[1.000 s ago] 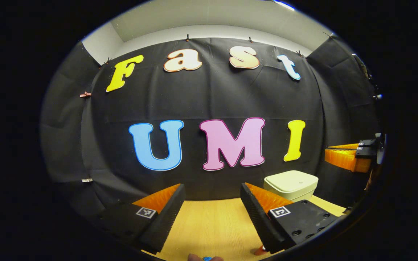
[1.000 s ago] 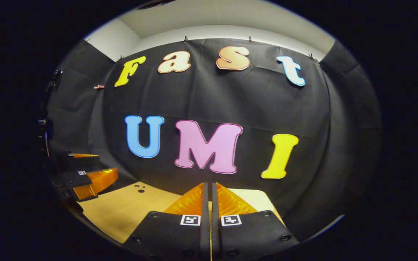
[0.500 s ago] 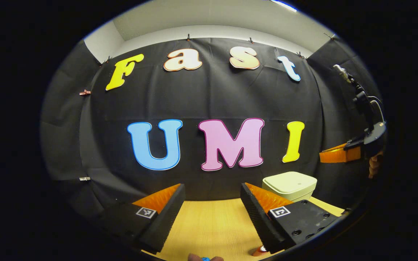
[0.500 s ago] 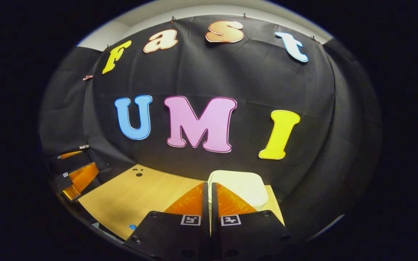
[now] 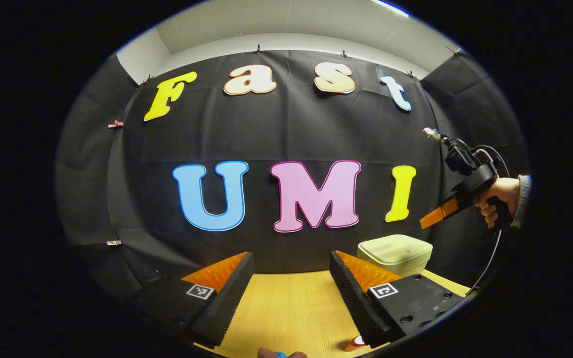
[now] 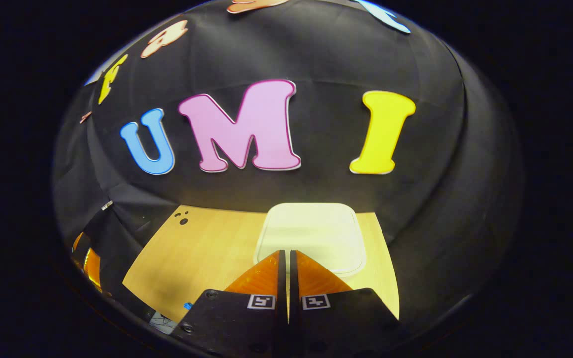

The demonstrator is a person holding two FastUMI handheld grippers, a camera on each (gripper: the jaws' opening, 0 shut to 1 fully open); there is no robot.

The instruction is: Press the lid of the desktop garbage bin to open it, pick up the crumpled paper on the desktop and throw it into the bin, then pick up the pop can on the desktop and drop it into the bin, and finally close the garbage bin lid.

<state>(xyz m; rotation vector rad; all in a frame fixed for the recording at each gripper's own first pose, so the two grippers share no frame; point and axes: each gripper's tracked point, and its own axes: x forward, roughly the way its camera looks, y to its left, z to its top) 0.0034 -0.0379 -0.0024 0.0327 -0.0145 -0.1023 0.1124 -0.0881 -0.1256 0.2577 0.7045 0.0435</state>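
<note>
The cream garbage bin (image 5: 395,252) stands at the back right of the wooden table with its lid (image 6: 311,233) down. In the right gripper view my right gripper (image 6: 284,252) is shut with nothing in it, tilted down just above the lid's near edge. The left gripper view shows that same right gripper (image 5: 423,223) held by a hand (image 5: 496,196), hanging above and right of the bin. My left gripper (image 5: 291,256) stands open and empty over the table's middle. The top of the pop can (image 5: 355,343) peeks out under its right finger.
The wooden table (image 5: 286,308) runs back to the black cloth wall. A small blue thing (image 5: 281,354) lies at its near edge. A cable (image 5: 488,263) hangs from the right gripper. A few dark holes (image 6: 183,218) mark the table's far left corner.
The right gripper has pitched down and moved forward toward the bin, so the lid now lies right under its tips. The left gripper has stayed where it was.
</note>
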